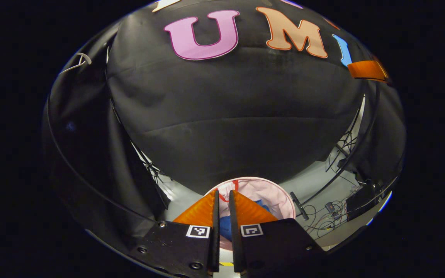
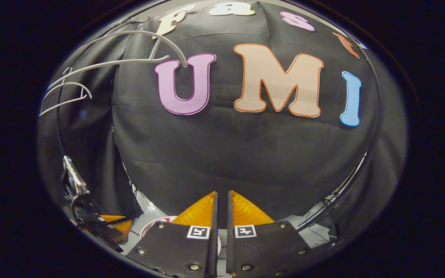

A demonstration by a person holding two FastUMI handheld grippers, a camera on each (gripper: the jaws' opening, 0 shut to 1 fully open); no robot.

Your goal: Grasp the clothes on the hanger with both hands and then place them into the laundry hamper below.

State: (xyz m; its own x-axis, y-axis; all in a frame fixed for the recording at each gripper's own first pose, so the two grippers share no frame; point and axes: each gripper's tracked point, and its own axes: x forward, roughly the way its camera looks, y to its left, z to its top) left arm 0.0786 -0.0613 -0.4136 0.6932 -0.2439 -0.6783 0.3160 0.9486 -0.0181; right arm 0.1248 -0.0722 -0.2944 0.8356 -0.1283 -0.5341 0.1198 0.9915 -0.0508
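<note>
As the left gripper view looks forward and slightly down, the left tongs [image 1: 222, 199] are closed, the two fingers almost touching, and nothing is held between them. Just beyond them stands the pink laundry hamper [image 1: 274, 193] on the pale floor [image 1: 315, 181], and blue clothes [image 1: 226, 227] lie inside it, seen through the narrow gap and beside the fingers. I judge that the garment is already placed and the tongs let it go above the hamper so that it would fall in. Cables [image 1: 323, 220] lie on the floor at the right.

In the right gripper view, the right tongs [image 2: 221, 200] are also closed and empty. Bare white hangers [image 2: 110, 61] hang at the upper left with no cloth on them, which fits a finished task. At the lower left, the other gripper shows beside the hamper's rim [image 2: 149, 228].
</note>
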